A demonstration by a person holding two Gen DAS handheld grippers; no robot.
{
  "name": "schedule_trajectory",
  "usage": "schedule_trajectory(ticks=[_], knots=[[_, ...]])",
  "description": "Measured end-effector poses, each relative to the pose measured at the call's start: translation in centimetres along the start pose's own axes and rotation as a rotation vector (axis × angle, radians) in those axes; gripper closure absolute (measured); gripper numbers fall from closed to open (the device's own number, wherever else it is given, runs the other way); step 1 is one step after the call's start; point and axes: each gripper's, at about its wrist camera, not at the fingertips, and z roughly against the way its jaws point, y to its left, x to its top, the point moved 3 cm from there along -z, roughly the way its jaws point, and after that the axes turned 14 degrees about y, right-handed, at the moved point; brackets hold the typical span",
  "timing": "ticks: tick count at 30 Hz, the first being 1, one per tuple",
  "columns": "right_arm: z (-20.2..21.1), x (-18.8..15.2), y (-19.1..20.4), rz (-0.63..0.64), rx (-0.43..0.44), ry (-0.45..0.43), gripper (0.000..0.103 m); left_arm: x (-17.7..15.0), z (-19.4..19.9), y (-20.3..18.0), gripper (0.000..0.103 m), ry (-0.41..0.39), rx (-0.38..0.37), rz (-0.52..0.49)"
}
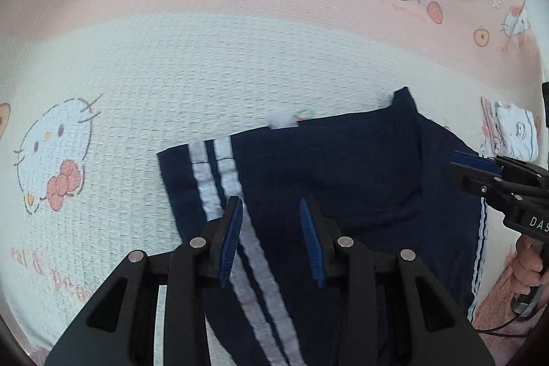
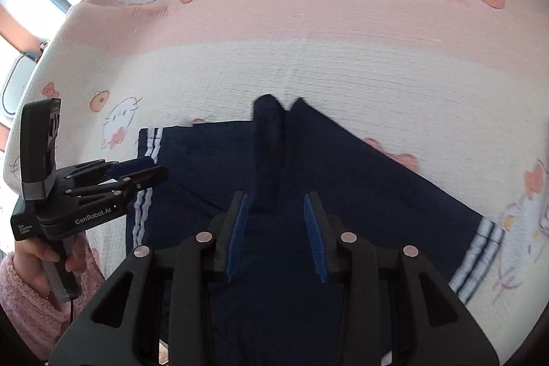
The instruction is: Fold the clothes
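- Blue-padded left gripper (image 1: 271, 211) hangs over the navy trousers (image 1: 326, 167), jaws apart, nothing between them.
- Right gripper (image 2: 276, 208) likewise stands open above the dark cloth (pads clear of it).
- Navy trousers lie partly folded, white side stripes (image 1: 219, 174) showing.
- Beneath and beyond spreads a pink-and-cream cartoon-cat bedsheet (image 1: 206, 57).

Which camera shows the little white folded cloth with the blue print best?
The left wrist view: the white folded cloth lies at its right edge, on the bedspread beyond the navy garment. The right wrist view doesn't show it.
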Motion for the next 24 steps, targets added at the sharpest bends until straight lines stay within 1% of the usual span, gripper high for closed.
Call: schedule_trajectory(ticks=[1,2,4,5,7,8,9,13,14,17,18,20,22,24], knots=[[-1.0,0.8,1.1,0.016,-0.012,0.017,0.068,0.2,-0.3,0.8,0.066,0.002,0.010,0.006],[-2.0,1.5,1.9,0.036,-0.033,0.033,0.068,0.4,-0.5,1.4,0.066,0.006,0.001,0.009],[-3.4,2.3,2.4,0.086,-0.098,0.061,0.068,0.9,-0.3,2.2,0.066,-0.009,-0.035,0.008],[-3.8,2.8,2.4,0.099,-0.112,0.067,0.069,1.1,-0.2,2.6,0.066,-0.014,-0.013,0.003],[-3.7,3.5,1.9,0.091,-0.089,0.055,0.069,1.5,0.0,3.6,0.066,-0.027,0.092,-0.011],[-3.6,3.8,1.5,0.077,-0.080,0.047,0.069,1.7,0.1,4.1,0.066,-0.034,0.088,-0.008],[-3.3,4.1,0.9,0.051,-0.075,0.034,0.069,1.9,0.1,4.8,0.066,-0.036,0.054,0.006],[-2.2,4.6,-1.5,-0.063,-0.030,-0.021,0.069,2.1,0.6,5.5,0.066,-0.062,0.030,0.044],[-1.9,4.3,-1.5,-0.070,-0.018,-0.021,0.069,2.2,0.7,5.6,0.066,-0.068,0.023,0.052],[-0.7,3.1,-1.5,-0.086,0.014,-0.022,0.069,1.6,1.6,3.6,0.066,-0.064,-0.020,0.004],[0.1,2.1,-1.1,-0.083,0.009,-0.024,0.069,1.3,1.9,2.7,0.066,-0.061,-0.040,-0.015],[1.8,-0.5,-1.0,-0.100,-0.014,-0.023,0.069,0.2,2.0,0.6,0.066,-0.031,-0.063,-0.072],[3.2,-3.6,-1.1,-0.134,-0.013,-0.016,0.068,-1.0,1.8,-2.0,0.066,0.005,-0.072,-0.136],[3.4,-6.9,-1.0,-0.157,-0.033,0.019,0.068,-2.9,1.6,-3.5,0.066,0.043,-0.038,-0.197]])
